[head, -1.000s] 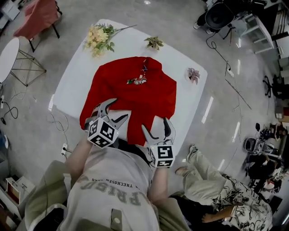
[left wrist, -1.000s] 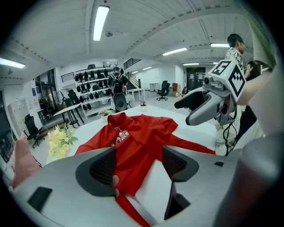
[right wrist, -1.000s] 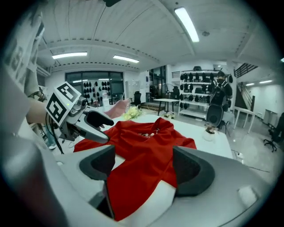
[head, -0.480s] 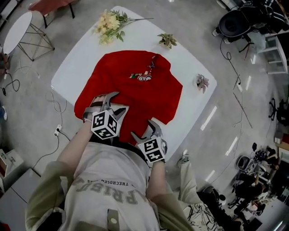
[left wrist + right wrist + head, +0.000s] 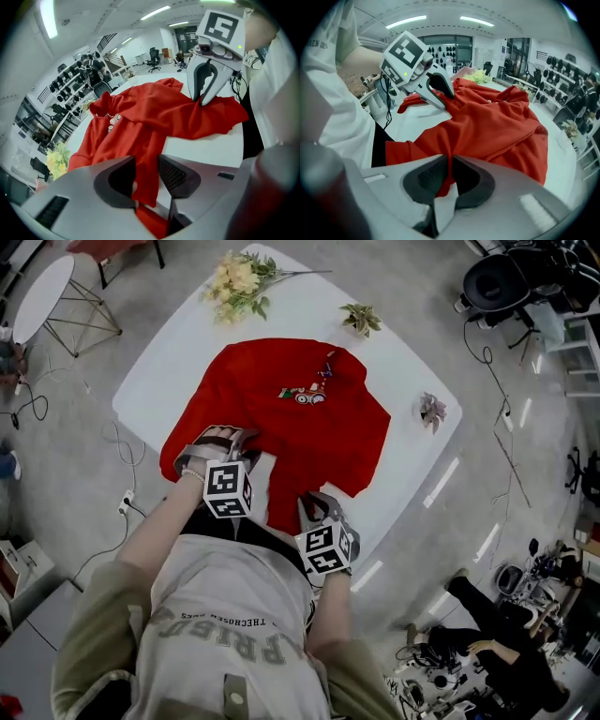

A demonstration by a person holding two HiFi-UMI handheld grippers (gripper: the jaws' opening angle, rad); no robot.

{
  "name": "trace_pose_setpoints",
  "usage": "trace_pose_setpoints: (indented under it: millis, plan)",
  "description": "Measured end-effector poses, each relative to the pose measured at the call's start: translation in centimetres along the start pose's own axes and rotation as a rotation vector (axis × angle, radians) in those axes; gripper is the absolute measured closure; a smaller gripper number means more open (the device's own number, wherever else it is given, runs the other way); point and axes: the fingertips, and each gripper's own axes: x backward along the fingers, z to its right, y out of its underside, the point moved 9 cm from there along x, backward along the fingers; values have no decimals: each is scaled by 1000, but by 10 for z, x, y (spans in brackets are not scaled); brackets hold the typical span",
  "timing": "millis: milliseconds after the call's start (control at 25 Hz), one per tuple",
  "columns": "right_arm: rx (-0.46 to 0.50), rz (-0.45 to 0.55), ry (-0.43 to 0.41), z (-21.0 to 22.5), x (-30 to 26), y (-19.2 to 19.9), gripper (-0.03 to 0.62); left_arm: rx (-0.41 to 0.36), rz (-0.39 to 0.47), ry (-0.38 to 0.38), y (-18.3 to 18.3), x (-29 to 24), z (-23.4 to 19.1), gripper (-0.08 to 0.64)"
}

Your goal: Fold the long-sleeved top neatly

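Observation:
A red long-sleeved top (image 5: 300, 423) lies spread on the white table (image 5: 412, 460), collar at the far side and hem toward me. My left gripper (image 5: 223, 439) is down at the near left of the hem. In the left gripper view its jaws (image 5: 147, 161) are closing, with red cloth in the gap and the pads still apart. My right gripper (image 5: 316, 505) is at the near right of the hem. In the right gripper view its jaws (image 5: 450, 165) are closing to a thin slit, pinching red cloth. Each gripper shows in the other's view: the right gripper (image 5: 202, 96), the left gripper (image 5: 443, 101).
Yellow flowers (image 5: 239, 282), a small green plant (image 5: 361, 317) and a pink flower (image 5: 433, 411) lie along the table's far and right edges. A round side table (image 5: 42, 292) stands at the far left. Cables and equipment are on the floor at the right.
Both grippers have come down onto the near hem of the top. Their jaws, wide apart before, have drawn together around the red cloth, the right more than the left.

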Motion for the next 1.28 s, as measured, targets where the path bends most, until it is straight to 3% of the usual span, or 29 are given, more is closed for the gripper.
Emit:
trace_pose_setpoints:
  millis: [240,560,720,920,1080,1280]
  plan:
    - [-112,72,23,0,18,-9,566,-109,12,46,6,1,5,518]
    - [-308,398,192,14,87,-40,566,-165,122,176,29,43,10,528]
    - [-373,542,277,28,118,-59,566,-208,140,259,49,64,27,528]
    - [-443,658,303,33,130,-81,566,-210,122,361,74,81,51,528]
    - [-485,651,230,23,104,-95,566,-218,82,419,96,80,66,528]
    - [-435,424,131,2,33,-95,566,-164,93,390,106,81,62,526]
